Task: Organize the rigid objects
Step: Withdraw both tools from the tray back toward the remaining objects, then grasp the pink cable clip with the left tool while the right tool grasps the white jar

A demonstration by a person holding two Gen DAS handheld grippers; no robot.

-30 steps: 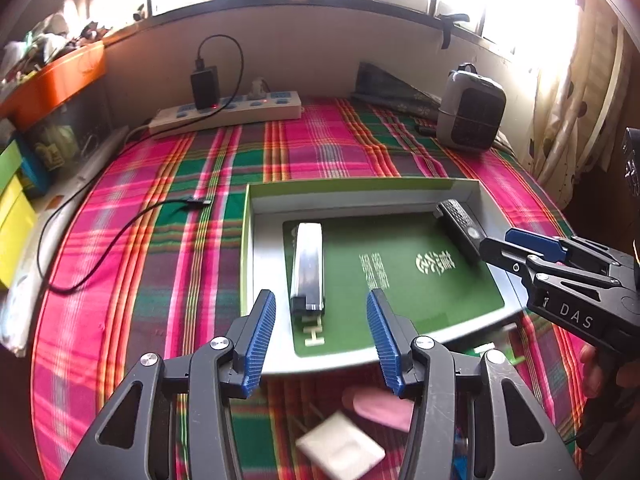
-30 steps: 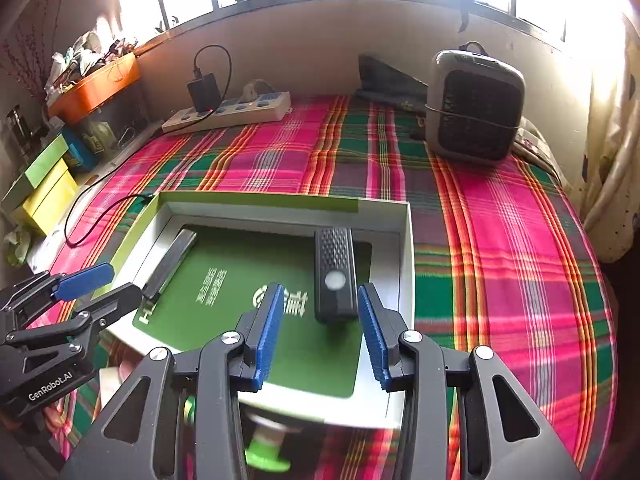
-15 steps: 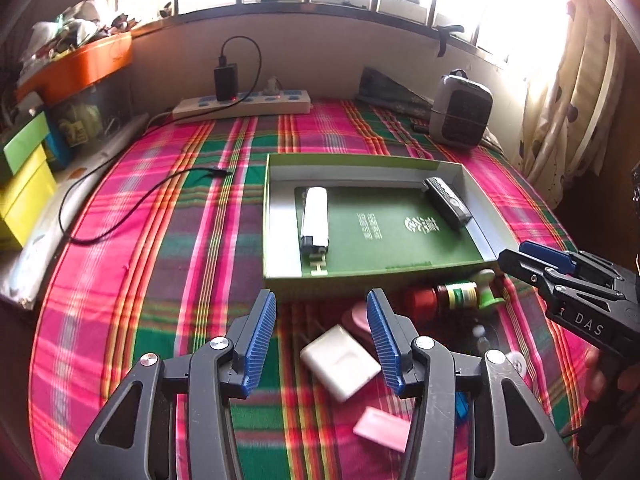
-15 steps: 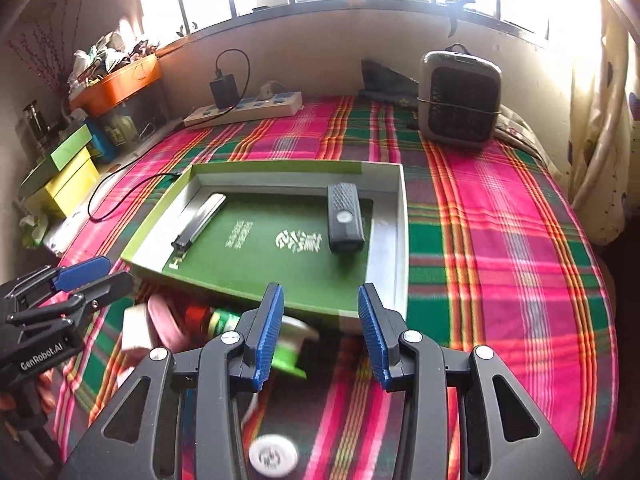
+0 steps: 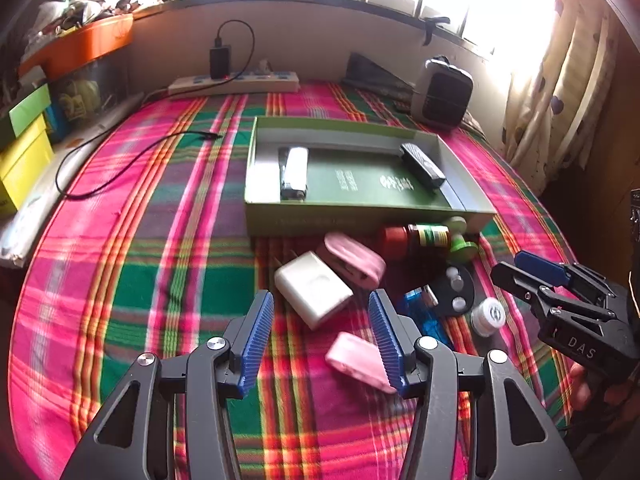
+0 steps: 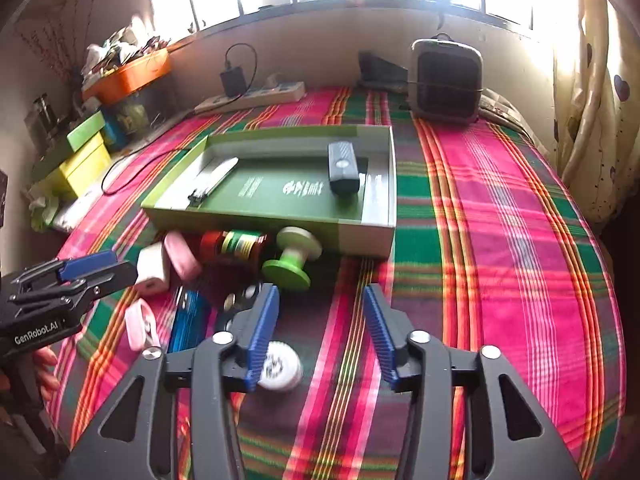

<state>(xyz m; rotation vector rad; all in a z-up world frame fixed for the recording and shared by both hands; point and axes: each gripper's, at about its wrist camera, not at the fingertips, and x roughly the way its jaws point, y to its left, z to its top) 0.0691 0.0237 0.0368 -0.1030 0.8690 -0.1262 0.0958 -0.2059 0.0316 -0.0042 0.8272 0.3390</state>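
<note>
Both tongs back from green tray, jaws widening, empty; 2 items inside

Plaid cloth of pink, green and orange stripes over the desk. Green tray with grey inner walls and a dark green floor printed in white. Inside, a white-topped black bar and a black remote. In front, a white block, pink cases, a red-capped jar banded green and yellow, a lime green knob, a blue clear piece. Black tongs with ribbed blue pads. Orange bin and yellow box at left.
</note>
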